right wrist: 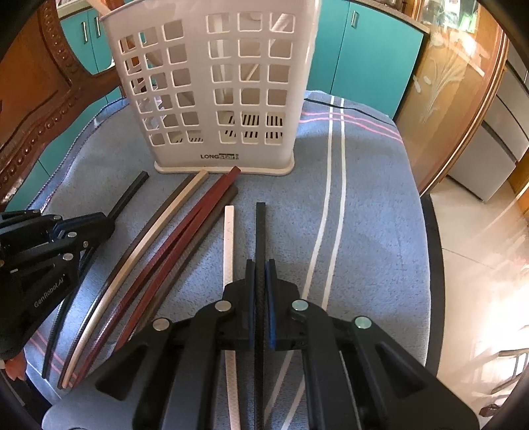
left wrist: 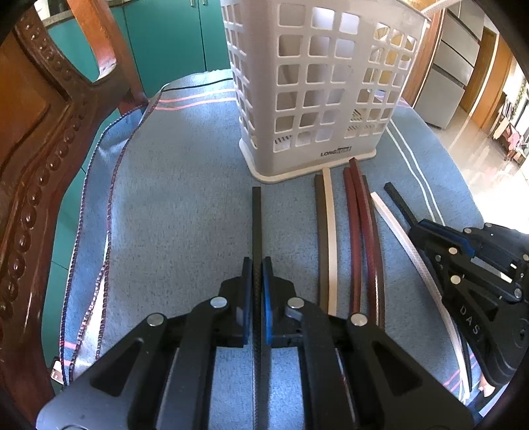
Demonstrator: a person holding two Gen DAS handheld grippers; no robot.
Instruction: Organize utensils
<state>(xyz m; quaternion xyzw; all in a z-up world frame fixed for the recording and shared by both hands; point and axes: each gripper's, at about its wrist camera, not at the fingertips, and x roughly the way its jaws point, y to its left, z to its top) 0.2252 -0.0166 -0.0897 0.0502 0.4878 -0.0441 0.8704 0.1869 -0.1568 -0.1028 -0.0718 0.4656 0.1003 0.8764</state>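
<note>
A black chopstick [left wrist: 256, 215] lies on the blue towel [left wrist: 172, 198], and my left gripper [left wrist: 256, 263] is shut on it partway along. To its right lie a brown and cream pair [left wrist: 327, 231], two red-brown sticks [left wrist: 358, 225] and a white stick [left wrist: 396, 228]. My right gripper [right wrist: 260, 264] is shut on a second black chopstick [right wrist: 260, 228], with the white stick [right wrist: 228, 241] just left of it. The white lattice utensil basket [left wrist: 314, 82] [right wrist: 215, 82] stands upright beyond the stick tips. The other view also shows each gripper: right [left wrist: 417, 225], left [right wrist: 110, 219].
A carved wooden chair back [left wrist: 39, 149] rises close on the left. Teal cabinets [right wrist: 363, 59] stand behind the basket. The towel's right edge [right wrist: 426, 231] drops off to a tiled floor. A pale stick end [right wrist: 99, 6] pokes out of the basket top.
</note>
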